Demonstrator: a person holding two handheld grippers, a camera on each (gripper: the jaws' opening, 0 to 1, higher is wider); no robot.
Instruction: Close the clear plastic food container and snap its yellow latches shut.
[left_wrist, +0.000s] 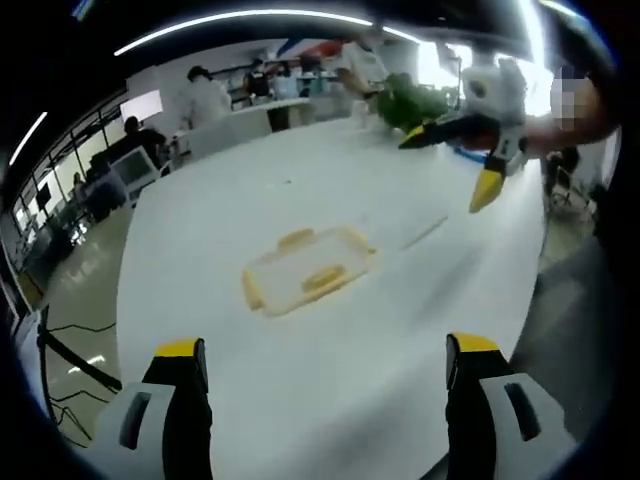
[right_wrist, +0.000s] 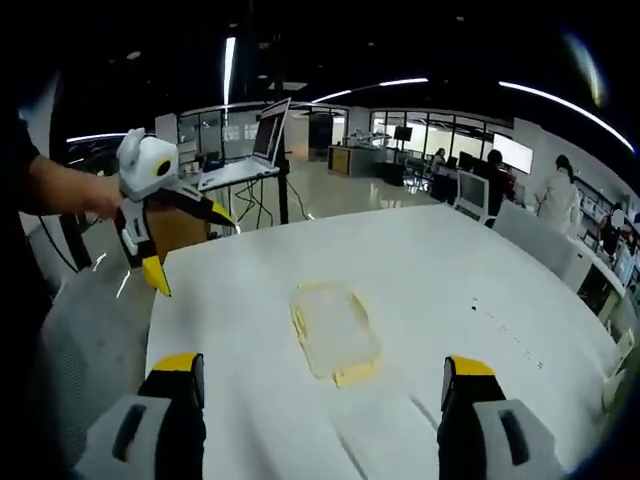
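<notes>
Both grippers are wide apart at the jaws and hold nothing. Left gripper (left_wrist: 325, 348) shows in the left gripper view at the bottom of the frame, with its two yellow-tipped jaws standing far from each other above the white table (left_wrist: 250, 200). Right gripper (right_wrist: 318, 362) shows in the same way at the bottom of the right gripper view.

Between the jaws and higher in the frame lies the clear plastic food container (left_wrist: 306, 268), flat on the table near the centre of the left gripper view, with its lid on and yellow latches (left_wrist: 322, 280) at its sides. In the right gripper view the container (right_wrist: 335, 330) lies in the centre, one yellow latch toward the lower edge.

A laptop (right_wrist: 270, 135) stands in the upper left of the right gripper view.
</notes>
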